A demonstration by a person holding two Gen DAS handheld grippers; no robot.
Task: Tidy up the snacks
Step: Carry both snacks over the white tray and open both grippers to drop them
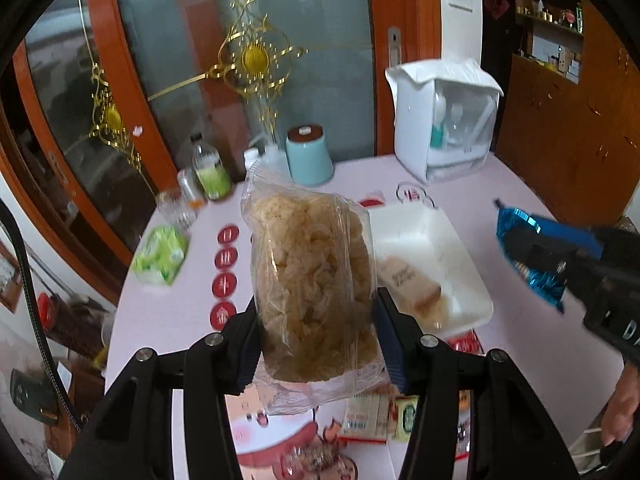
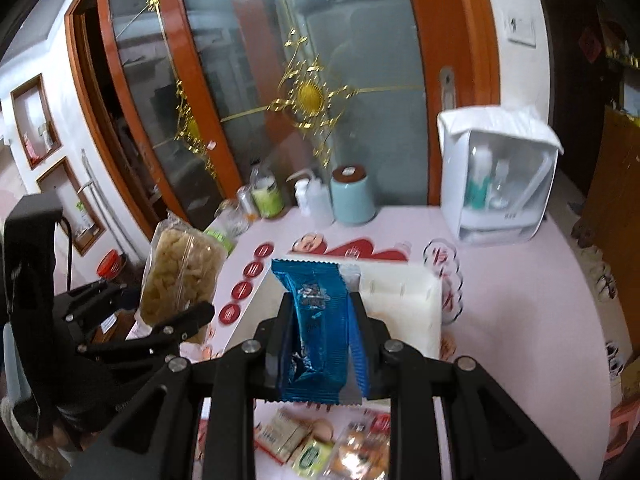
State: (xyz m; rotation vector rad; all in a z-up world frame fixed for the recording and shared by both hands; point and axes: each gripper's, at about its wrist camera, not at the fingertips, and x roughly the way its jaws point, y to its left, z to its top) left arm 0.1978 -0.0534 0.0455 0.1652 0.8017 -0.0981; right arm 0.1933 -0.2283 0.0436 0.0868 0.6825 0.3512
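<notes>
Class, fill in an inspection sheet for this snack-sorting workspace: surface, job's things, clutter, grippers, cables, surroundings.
Surface: pink table with red round prints.
Job's things: clear bag of pale puffed snacks and blue foil packet, both held up; white tray holding one wrapped snack; more packets lie at the near edge.
Clutter: teal canister, green-label bottle, green tissue pack, white cup box.
Grippers: left gripper shut on the clear bag; right gripper shut on the blue packet.
Cables: black strap at left.
Surroundings: orange-framed glass doors, wooden shelves.
</notes>
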